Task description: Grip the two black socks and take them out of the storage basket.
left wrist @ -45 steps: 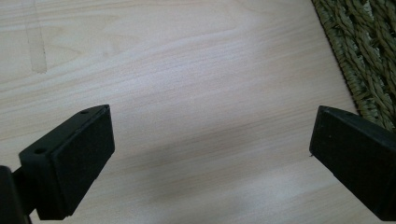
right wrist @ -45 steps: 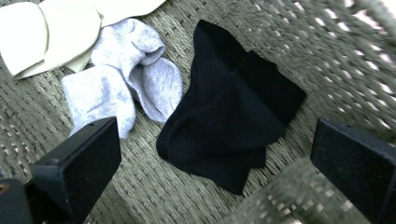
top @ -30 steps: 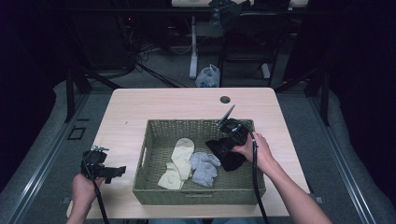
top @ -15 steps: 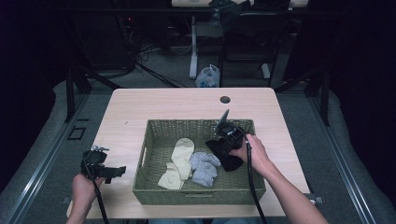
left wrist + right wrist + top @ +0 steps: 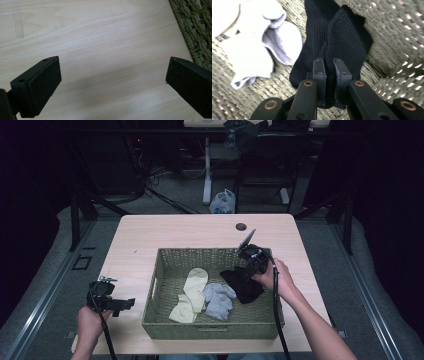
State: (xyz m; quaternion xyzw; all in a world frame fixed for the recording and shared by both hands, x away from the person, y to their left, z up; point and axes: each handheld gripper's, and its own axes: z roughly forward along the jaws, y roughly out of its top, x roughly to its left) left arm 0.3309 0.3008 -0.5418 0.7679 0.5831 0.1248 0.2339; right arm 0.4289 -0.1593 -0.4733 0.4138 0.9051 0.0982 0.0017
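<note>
Between the right gripper's [image 5: 329, 65] closed jaws: black socks [image 5: 337, 37], long axis running straight ahead into basket [image 5: 165, 265]; left gripper [image 5: 112, 82] gaping, empty, well apart.

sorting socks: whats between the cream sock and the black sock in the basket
A light grey sock lies between the cream sock and black sock, seen in the high view.

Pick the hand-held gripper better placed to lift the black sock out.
Right. The right hand-held gripper is shut on the black sock in the basket; the left hand-held gripper is open over bare table.
</note>
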